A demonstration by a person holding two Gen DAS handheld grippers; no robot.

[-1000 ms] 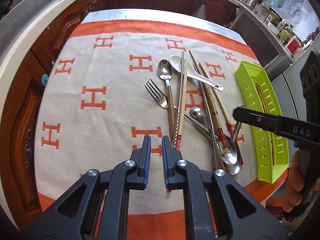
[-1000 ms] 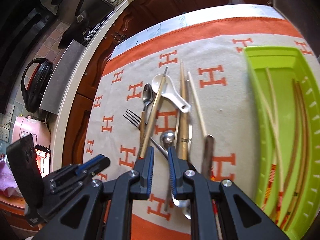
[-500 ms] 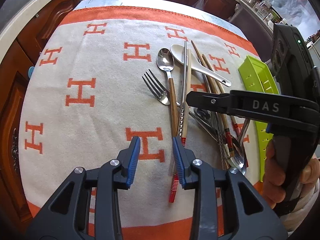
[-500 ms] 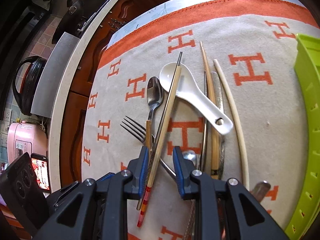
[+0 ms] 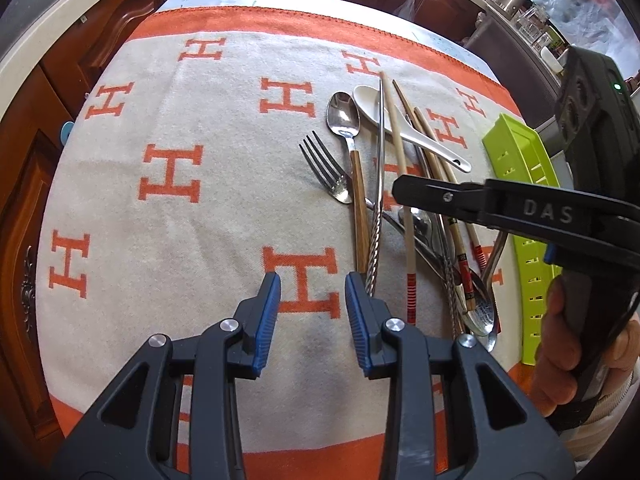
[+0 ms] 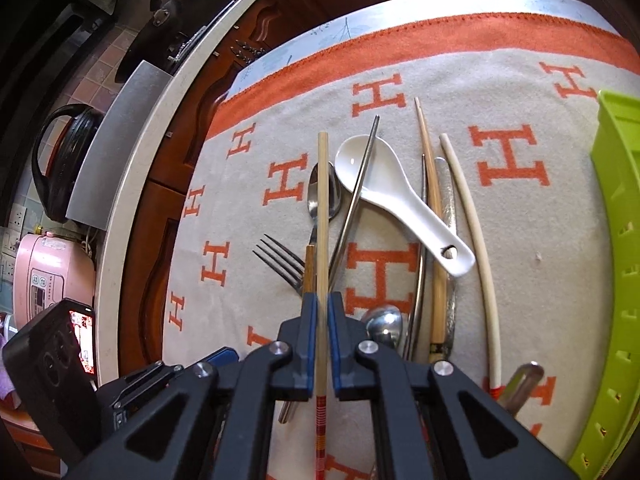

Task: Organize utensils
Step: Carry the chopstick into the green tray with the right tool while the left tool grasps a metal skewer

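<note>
The right claw (image 6: pixel 319 334) was clamped on a red-banded bamboo chopstick (image 6: pixel 322 216), lying among the utensils at mid-tabletop, left of the green tray (image 6: pixel 622 208). The left claw (image 5: pixel 313 298) hovered with pads apart, empty, over the orange-lettered cloth (image 5: pixel 168 216).

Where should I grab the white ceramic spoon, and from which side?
Take the white spoon by its handle end near the hole, from above, jaws across its width: a metal chopstick crosses its bowl, while that end lies uncovered.
</note>
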